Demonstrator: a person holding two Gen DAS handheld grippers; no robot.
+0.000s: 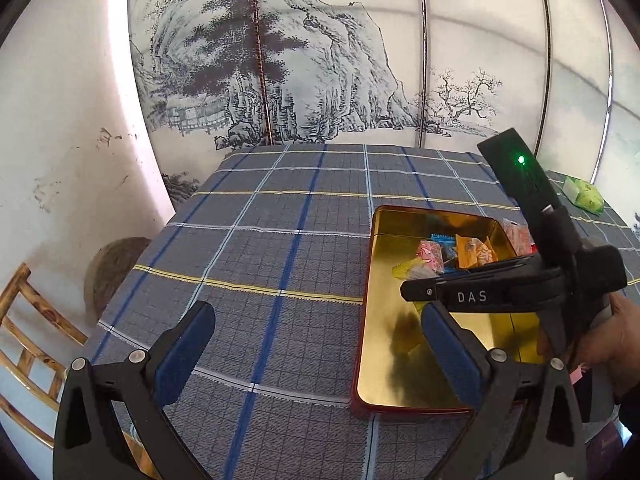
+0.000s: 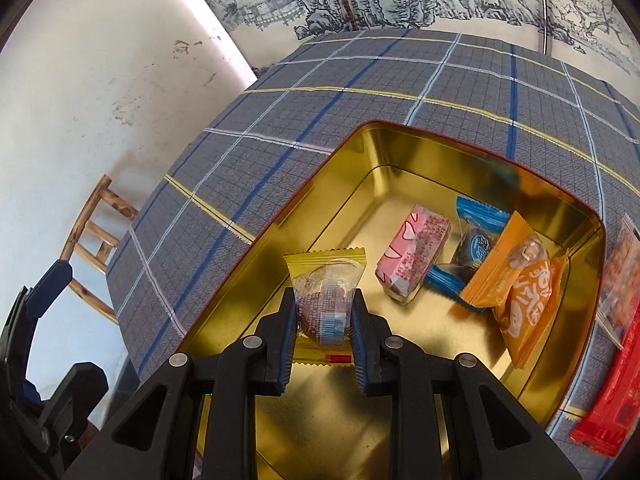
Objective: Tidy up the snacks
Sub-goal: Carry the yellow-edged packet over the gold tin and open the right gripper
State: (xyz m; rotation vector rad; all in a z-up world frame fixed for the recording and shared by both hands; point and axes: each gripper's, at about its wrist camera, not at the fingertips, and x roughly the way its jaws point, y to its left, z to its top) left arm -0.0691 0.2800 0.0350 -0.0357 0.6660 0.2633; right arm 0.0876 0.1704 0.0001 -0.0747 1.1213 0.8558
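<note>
Black gripper frames, silver screws; blue-padded fingers; white "DAS" lettering.

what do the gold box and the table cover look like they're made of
Box: probably thin metal, a tin; its shiny gold inside mirrors the snacks and its rim is rolled. Cover: woven cloth, matte, plaid in grey, blue and yellow, with a visible weave texture.

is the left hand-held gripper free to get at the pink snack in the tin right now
Probably not easily. The left hand-held gripper is open and empty, but the right hand-held gripper, holding a yellow snack, reaches across the tin in front of the pink snack.
</note>
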